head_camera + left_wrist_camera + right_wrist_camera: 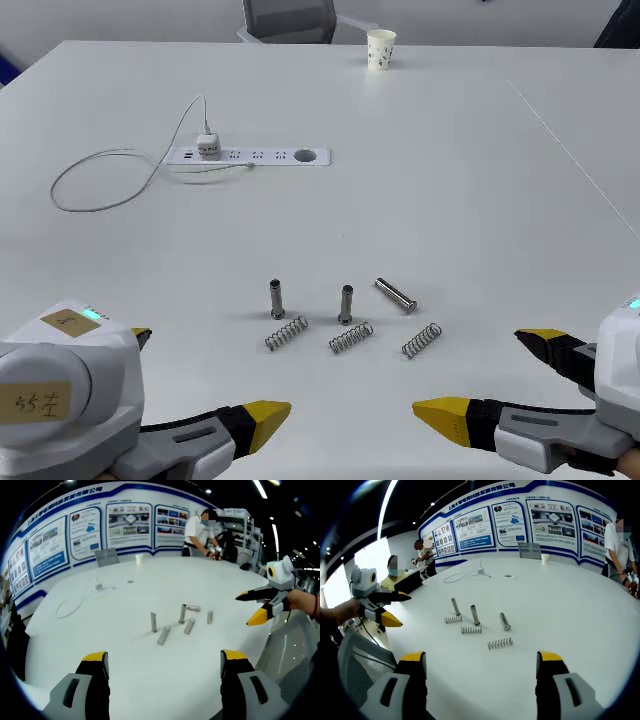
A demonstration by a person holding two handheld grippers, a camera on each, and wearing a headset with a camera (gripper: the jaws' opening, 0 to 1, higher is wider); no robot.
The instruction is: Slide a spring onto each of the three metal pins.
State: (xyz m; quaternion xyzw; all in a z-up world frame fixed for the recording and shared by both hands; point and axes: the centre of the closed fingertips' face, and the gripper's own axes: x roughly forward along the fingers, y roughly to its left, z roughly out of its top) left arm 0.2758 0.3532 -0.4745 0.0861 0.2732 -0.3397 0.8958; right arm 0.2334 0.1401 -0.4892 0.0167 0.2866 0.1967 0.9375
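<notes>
While holding left gripper (205, 372) and right gripper (480, 372), fingers apart, at 6 o'clock of the springs (351, 337) on the counter (450, 200), could topple upright pins (346, 303) at 12 o'clock (third flat) or scatter springs with a low sweep.

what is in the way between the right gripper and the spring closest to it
Nothing visible is. The right gripper is open, and bare table lies between it and the nearest spring. The pin lying on its side is beyond that spring, out of the path.
</notes>
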